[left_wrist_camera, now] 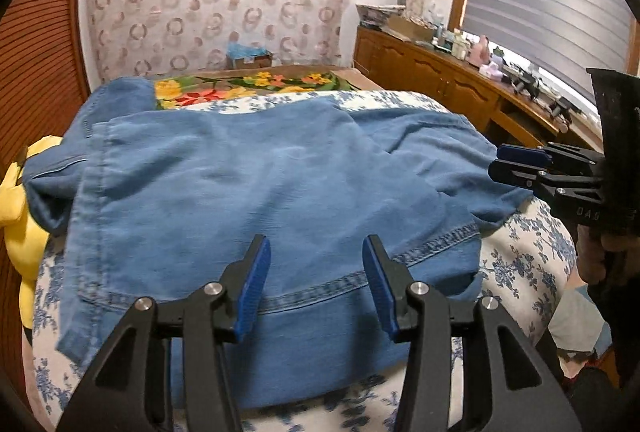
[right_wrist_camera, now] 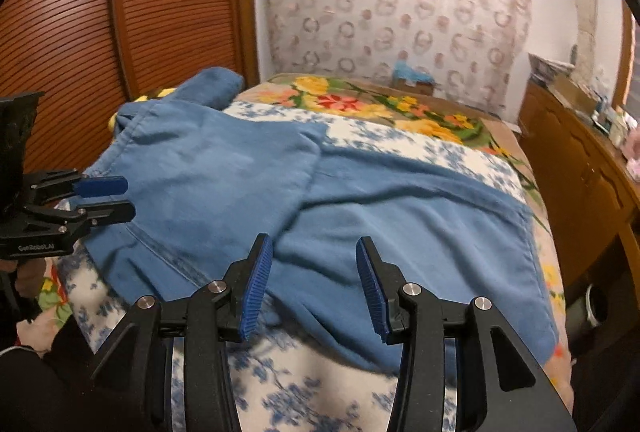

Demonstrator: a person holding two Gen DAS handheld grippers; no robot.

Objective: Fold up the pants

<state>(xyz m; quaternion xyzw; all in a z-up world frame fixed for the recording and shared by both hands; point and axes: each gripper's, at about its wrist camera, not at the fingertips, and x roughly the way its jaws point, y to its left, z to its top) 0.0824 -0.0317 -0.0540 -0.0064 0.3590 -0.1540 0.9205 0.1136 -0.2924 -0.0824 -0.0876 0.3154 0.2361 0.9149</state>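
The blue denim pants (left_wrist_camera: 256, 183) lie spread and partly doubled over on a blue-flowered white bedcover (left_wrist_camera: 524, 264); the right wrist view shows them too (right_wrist_camera: 400, 216). My left gripper (left_wrist_camera: 316, 288) is open and empty, just above the stitched near edge of the pants. My right gripper (right_wrist_camera: 314, 288) is open and empty over the near edge of the pants. Each gripper shows in the other's view, at the right edge of the left wrist view (left_wrist_camera: 496, 159) and the left edge of the right wrist view (right_wrist_camera: 128, 197), beside the cloth.
A yellow plush toy (left_wrist_camera: 20, 224) lies at the bed's left under a pant leg. A bright floral blanket (right_wrist_camera: 380, 103) covers the far bed. A wooden cabinet (left_wrist_camera: 440, 75) with clutter runs along the right. A slatted wooden door (right_wrist_camera: 80, 31) stands at left.
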